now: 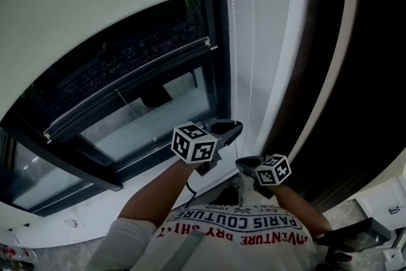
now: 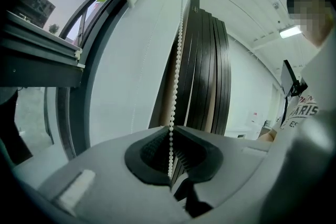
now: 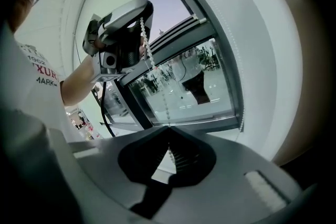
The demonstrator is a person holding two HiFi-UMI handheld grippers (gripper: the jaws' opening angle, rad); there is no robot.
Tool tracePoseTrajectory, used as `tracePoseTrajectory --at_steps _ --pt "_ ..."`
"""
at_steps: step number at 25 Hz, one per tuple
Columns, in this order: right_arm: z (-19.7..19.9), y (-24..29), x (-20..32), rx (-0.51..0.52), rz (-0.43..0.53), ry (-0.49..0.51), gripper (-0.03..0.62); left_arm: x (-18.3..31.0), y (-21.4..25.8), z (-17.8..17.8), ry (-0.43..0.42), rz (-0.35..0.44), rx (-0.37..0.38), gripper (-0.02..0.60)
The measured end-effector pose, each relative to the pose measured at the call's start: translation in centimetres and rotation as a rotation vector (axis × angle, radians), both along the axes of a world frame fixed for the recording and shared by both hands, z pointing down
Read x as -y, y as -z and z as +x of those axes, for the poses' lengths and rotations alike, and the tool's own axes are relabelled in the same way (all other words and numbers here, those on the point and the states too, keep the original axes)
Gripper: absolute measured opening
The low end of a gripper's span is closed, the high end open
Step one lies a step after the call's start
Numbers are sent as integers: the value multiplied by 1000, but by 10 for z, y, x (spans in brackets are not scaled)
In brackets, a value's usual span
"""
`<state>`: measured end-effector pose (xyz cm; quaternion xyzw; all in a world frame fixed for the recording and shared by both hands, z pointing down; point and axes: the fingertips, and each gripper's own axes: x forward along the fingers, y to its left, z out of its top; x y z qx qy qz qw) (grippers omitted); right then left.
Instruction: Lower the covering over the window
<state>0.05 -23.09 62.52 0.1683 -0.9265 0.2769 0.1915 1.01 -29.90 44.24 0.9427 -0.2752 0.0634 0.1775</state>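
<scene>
At the window, the white roller blind (image 1: 95,3) hangs part-way down. Its bottom edge crosses the upper glass, while the dark sash and the lower panes of the window (image 1: 146,117) lie bare beneath it. The job therefore looks begun but well short of done. How much of the opening the blind already covers is hard to judge through the wide, bent lens.

The blind's white bead chain (image 1: 232,41) drops along the frame's right side, and both tools are on it. The left gripper (image 1: 229,130) has its jaws pinched nearly together with the beads running down between the pads. Just below it, the right gripper (image 1: 244,164) is clamped tight on the same strand. The right gripper view shows the chain stretching from the left tool down into the right one's jaws, so the two grips sit one above the other on one length of chain.

Further hand-over-hand pulls on the chain appear to be needed before the blind reaches the sill. To the right of the chain stands a white reveal, then a run of dark upright panels (image 2: 210,71).
</scene>
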Motion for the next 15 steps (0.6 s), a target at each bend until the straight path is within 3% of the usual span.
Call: tracePoseTrajectory --at_steps 5,8,15 --pt "7 14 7 24 25 -15 6 1 2 -2 -15 19 7 17" --pt "15 35 20 42 66 -49 69 -1 2 -5 -17 23 10 17" --pt "27 162 55 158 272 -56 101 0 2 2 -50 53 22 17"
